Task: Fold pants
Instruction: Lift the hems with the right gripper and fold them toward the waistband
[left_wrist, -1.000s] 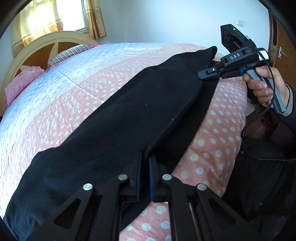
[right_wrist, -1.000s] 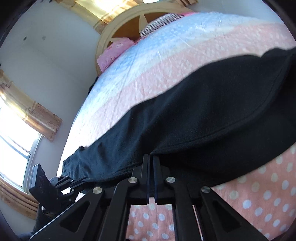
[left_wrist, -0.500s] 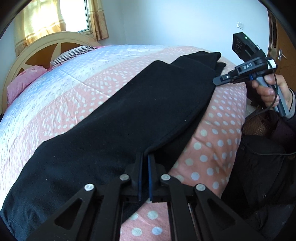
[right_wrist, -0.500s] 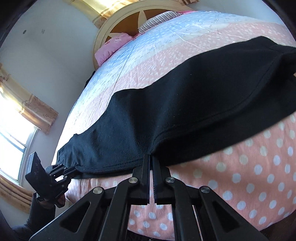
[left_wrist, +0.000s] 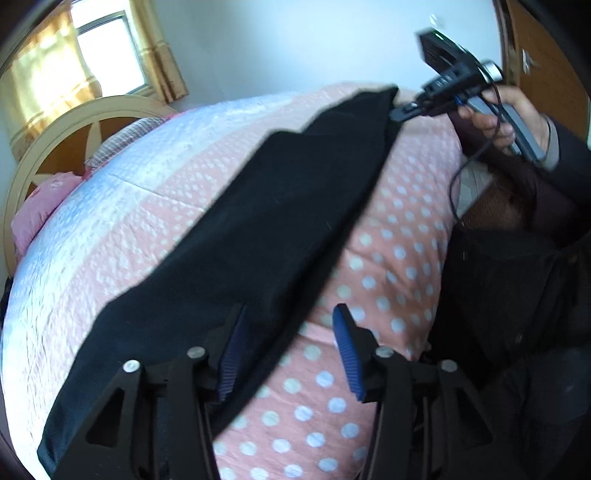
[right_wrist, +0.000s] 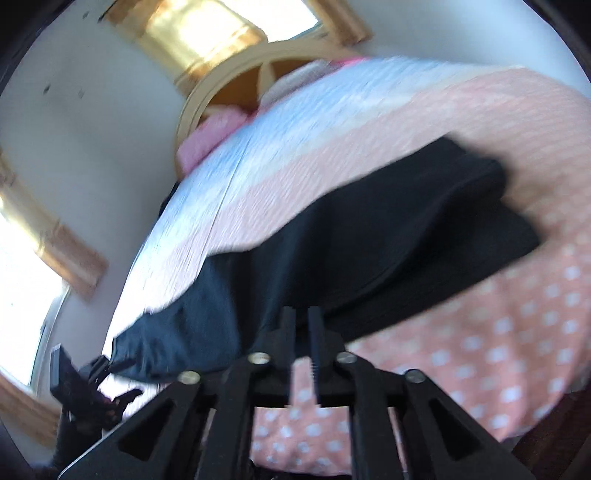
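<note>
We lay the black pants (left_wrist: 280, 221) lengthwise on the bed (left_wrist: 388, 258), both jaws opening to release the fabric for the next fold.

- The left gripper (left_wrist: 286, 345) points down and forward — its blue-padded jaws are opening, with black cloth lying loose between them, the pads not pressing.
- The right gripper (right_wrist: 302, 323) is blurred; its jaws are opening, a narrow gap showing between them.
- The right hand (left_wrist: 506, 118) wraps that gripper's handle, a dark sleeve at the wrist.
</note>
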